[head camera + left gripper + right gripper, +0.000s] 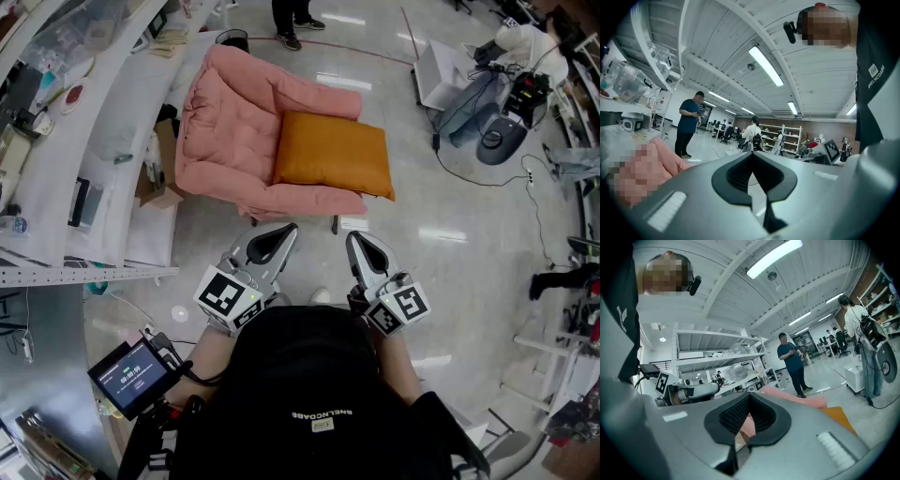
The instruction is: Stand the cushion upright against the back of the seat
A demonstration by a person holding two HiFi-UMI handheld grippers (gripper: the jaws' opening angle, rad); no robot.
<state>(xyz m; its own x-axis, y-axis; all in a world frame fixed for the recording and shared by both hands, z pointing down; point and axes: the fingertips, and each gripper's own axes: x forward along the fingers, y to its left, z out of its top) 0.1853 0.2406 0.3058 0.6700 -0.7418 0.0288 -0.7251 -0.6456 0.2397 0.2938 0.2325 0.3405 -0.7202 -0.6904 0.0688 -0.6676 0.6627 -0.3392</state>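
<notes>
my left gripper and right gripper both have their jaws pressed together with nothing between them, near the pink armchair but apart from it. the orange cushion lies flat on its seat.

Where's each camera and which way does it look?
Head view: on the person's head, facing down at pink seat, orange cushion, left gripper, right gripper, black shirt.
Left gripper view: on the left gripper, level, seat at left, shirt at right.
Right gripper view: on the right gripper, level toward seat and cushion; shirt at left.
Both gripper views share the seat.
</notes>
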